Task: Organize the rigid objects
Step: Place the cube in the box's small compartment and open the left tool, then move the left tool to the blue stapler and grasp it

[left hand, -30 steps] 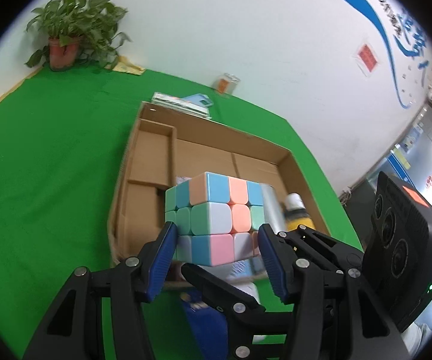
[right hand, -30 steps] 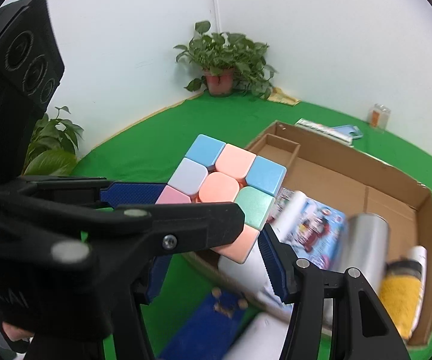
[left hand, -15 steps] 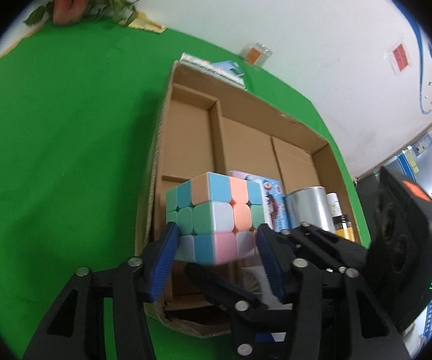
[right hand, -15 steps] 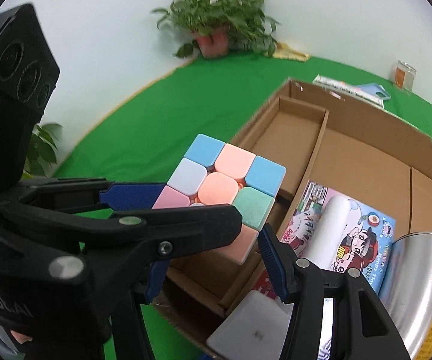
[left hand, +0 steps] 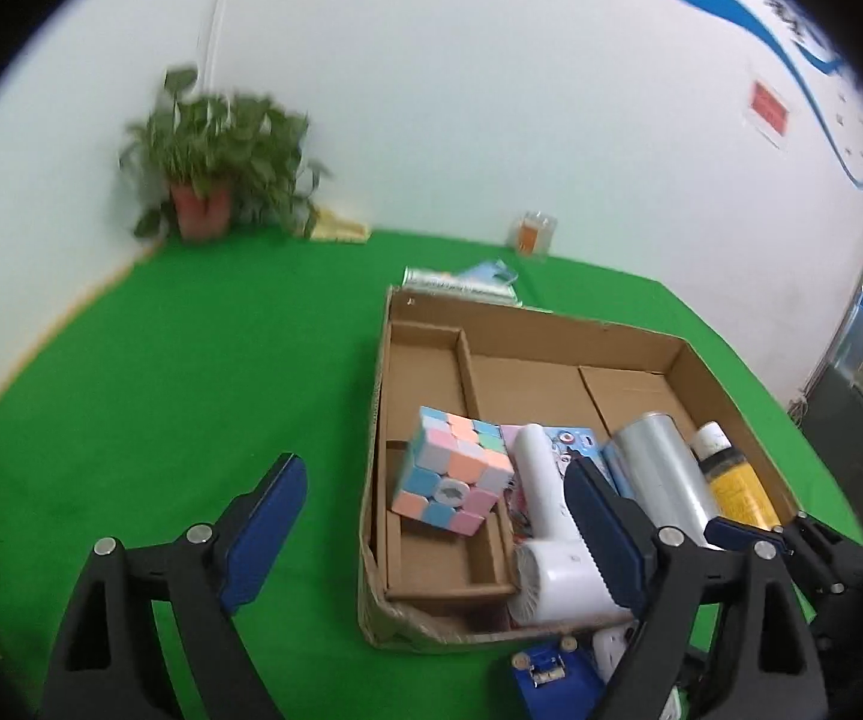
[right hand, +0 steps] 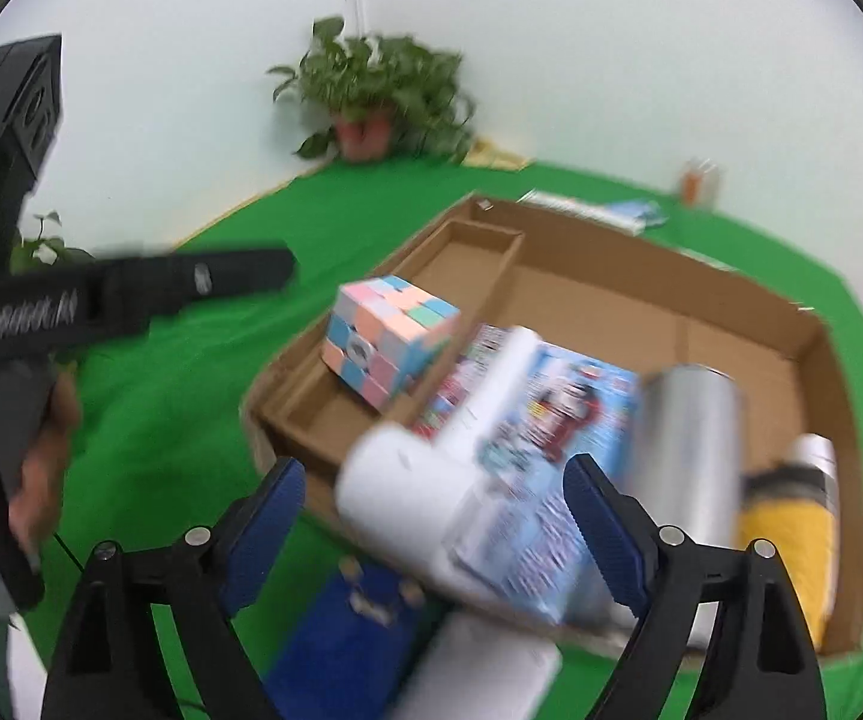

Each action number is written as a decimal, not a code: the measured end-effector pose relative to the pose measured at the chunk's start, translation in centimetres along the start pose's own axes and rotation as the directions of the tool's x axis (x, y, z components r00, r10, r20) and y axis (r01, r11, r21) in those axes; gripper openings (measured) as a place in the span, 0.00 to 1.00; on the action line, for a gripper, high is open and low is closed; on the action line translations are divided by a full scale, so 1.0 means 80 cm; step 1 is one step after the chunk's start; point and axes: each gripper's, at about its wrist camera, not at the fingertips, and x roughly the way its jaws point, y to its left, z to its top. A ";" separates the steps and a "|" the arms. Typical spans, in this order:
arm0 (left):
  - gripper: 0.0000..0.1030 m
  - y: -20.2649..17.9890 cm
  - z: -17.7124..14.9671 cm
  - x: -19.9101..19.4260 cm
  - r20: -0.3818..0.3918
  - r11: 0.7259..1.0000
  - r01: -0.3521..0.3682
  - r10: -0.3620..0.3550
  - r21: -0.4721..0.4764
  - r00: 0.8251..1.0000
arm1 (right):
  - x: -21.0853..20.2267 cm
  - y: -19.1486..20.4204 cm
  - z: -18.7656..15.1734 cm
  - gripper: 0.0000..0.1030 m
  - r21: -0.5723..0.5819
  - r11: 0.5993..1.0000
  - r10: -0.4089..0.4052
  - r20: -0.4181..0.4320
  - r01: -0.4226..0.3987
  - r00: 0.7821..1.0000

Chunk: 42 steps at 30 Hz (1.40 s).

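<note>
One puzzle cube (left hand: 452, 471), pastel, lies tilted in the narrow left compartment of the cardboard box (left hand: 557, 333), leaning on the divider, clear of both my tools. My left gripper (left hand: 437, 525) and right gripper (right hand: 434, 525) have both just been opening; each now stands wide, with nothing pressed between the pads.

Count in the box: one cube, one white hair dryer (left hand: 551, 540), one printed blue package (right hand: 557, 414), one silver can (left hand: 665, 474), one yellow bottle (left hand: 731, 480).

On the green cloth (left hand: 191, 390): one potted plant (left hand: 215, 168) and one small jar (left hand: 530, 234) by the wall.

The right view alone shows my left hand (right hand: 41, 456) around its tool's handle. That view is blurred. The left view alone shows the red notice (left hand: 770, 108) on the wall.
</note>
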 end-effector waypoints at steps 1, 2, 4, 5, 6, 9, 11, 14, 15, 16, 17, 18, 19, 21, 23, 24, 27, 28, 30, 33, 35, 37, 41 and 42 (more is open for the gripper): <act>0.69 -0.006 -0.009 -0.006 -0.001 1.000 0.016 -0.016 0.002 1.000 | -0.012 -0.003 -0.013 0.65 0.007 1.000 -0.003 0.022 0.003 1.000; 0.15 -0.010 -0.015 -0.007 -0.025 1.000 0.030 -0.030 -0.002 0.999 | -0.021 -0.005 -0.023 0.53 0.011 1.000 -0.017 0.030 0.017 0.999; 0.05 -0.021 -0.029 -0.004 -0.097 1.000 0.025 -0.026 -0.011 0.995 | -0.035 -0.008 -0.044 0.42 0.014 0.999 -0.036 0.039 0.035 0.999; 0.05 -0.025 -0.035 -0.005 -0.104 1.000 0.009 -0.009 -0.004 0.995 | -0.045 -0.008 -0.055 0.43 0.001 1.000 -0.009 0.054 0.009 0.999; 0.09 -0.033 -0.042 -0.011 -0.095 1.000 0.004 -0.002 0.014 0.995 | -0.056 -0.007 -0.066 0.58 -0.016 1.000 0.013 0.058 -0.012 0.998; 1.00 -0.056 -0.058 -0.020 -0.099 0.996 -0.068 0.073 0.056 0.992 | -0.084 -0.008 -0.086 0.99 -0.022 0.999 -0.023 0.125 0.026 0.992; 0.99 -0.059 -0.070 -0.031 -0.049 0.996 -0.084 0.086 0.034 0.995 | -0.097 -0.014 -0.099 0.99 0.008 1.000 -0.002 0.118 0.001 0.993; 0.99 -0.059 -0.084 -0.019 -0.155 0.997 -0.070 0.075 0.037 0.985 | -0.095 -0.032 -0.115 0.99 0.102 0.994 0.027 0.077 -0.034 0.997; 0.99 -0.058 -0.089 -0.022 -0.165 0.998 -0.056 0.059 0.027 0.985 | -0.093 -0.036 -0.122 0.99 0.123 0.991 0.036 0.060 -0.044 0.998; 0.99 -0.057 -0.094 -0.022 -0.174 0.999 -0.036 0.037 0.008 0.984 | -0.091 -0.038 -0.128 0.99 0.134 0.989 0.051 0.046 -0.057 0.998; 0.99 -0.056 -0.100 -0.022 -0.185 1.000 -0.023 0.020 -0.009 0.982 | -0.091 -0.038 -0.133 0.99 0.139 0.988 0.060 0.035 -0.064 0.998; 0.99 -0.055 -0.105 -0.020 -0.199 1.000 -0.011 0.006 -0.022 0.980 | -0.091 -0.038 -0.139 0.99 0.141 0.987 0.068 0.025 -0.071 0.997; 0.99 -0.058 -0.110 -0.018 -0.215 0.999 0.002 -0.009 -0.034 0.977 | -0.088 -0.035 -0.147 0.99 0.141 0.986 0.087 0.009 -0.088 0.996; 0.98 -0.057 -0.121 -0.005 -0.265 0.997 0.035 -0.054 -0.074 0.963 | -0.083 -0.030 -0.161 0.99 0.155 0.979 0.137 -0.024 -0.132 0.990; 0.96 -0.053 -0.137 0.011 -0.328 0.988 0.072 -0.114 -0.135 0.938 | -0.076 -0.025 -0.172 0.93 0.174 0.968 0.190 -0.054 -0.178 0.980; 0.87 -0.051 -0.144 0.021 -0.360 0.982 0.090 -0.145 -0.166 0.922 | -0.074 -0.021 -0.176 0.89 0.174 0.965 0.208 -0.067 -0.194 0.976; 0.58 -0.046 -0.162 0.048 -0.431 0.959 0.145 -0.241 -0.244 0.869 | -0.077 -0.007 -0.182 0.82 0.122 0.976 0.191 -0.066 -0.182 0.979; 0.56 -0.047 -0.166 0.054 -0.446 0.955 0.150 -0.255 -0.256 0.858 | -0.079 -0.002 -0.181 0.79 0.096 0.981 0.173 -0.063 -0.166 0.983; 0.50 -0.049 -0.172 0.058 -0.443 0.941 0.183 -0.298 -0.283 0.846 | -0.086 0.010 -0.180 0.76 0.043 0.988 0.147 -0.050 -0.145 0.988; 0.33 -0.061 -0.173 0.052 -0.438 0.941 0.225 -0.318 -0.252 0.841 | -0.096 0.028 -0.181 0.73 -0.055 0.991 0.123 -0.025 -0.124 0.992; 0.30 -0.074 -0.173 0.045 -0.442 0.953 0.233 -0.298 -0.196 0.846 | -0.100 0.036 -0.182 0.71 -0.098 0.988 0.122 -0.009 -0.123 0.992; 0.30 -0.089 -0.177 0.037 -0.460 0.960 0.231 -0.278 -0.155 0.843 | -0.102 0.036 -0.182 0.66 -0.111 0.984 0.139 -0.004 -0.138 0.990; 0.30 -0.109 -0.191 0.024 -0.489 0.948 0.264 -0.317 -0.176 0.813 | -0.106 0.034 -0.194 0.65 -0.148 0.981 0.129 -0.009 -0.129 0.992; 0.30 -0.114 -0.195 0.020 -0.494 0.944 0.279 -0.330 -0.176 0.805 | -0.108 0.032 -0.199 0.64 -0.145 0.981 0.131 -0.017 -0.132 0.991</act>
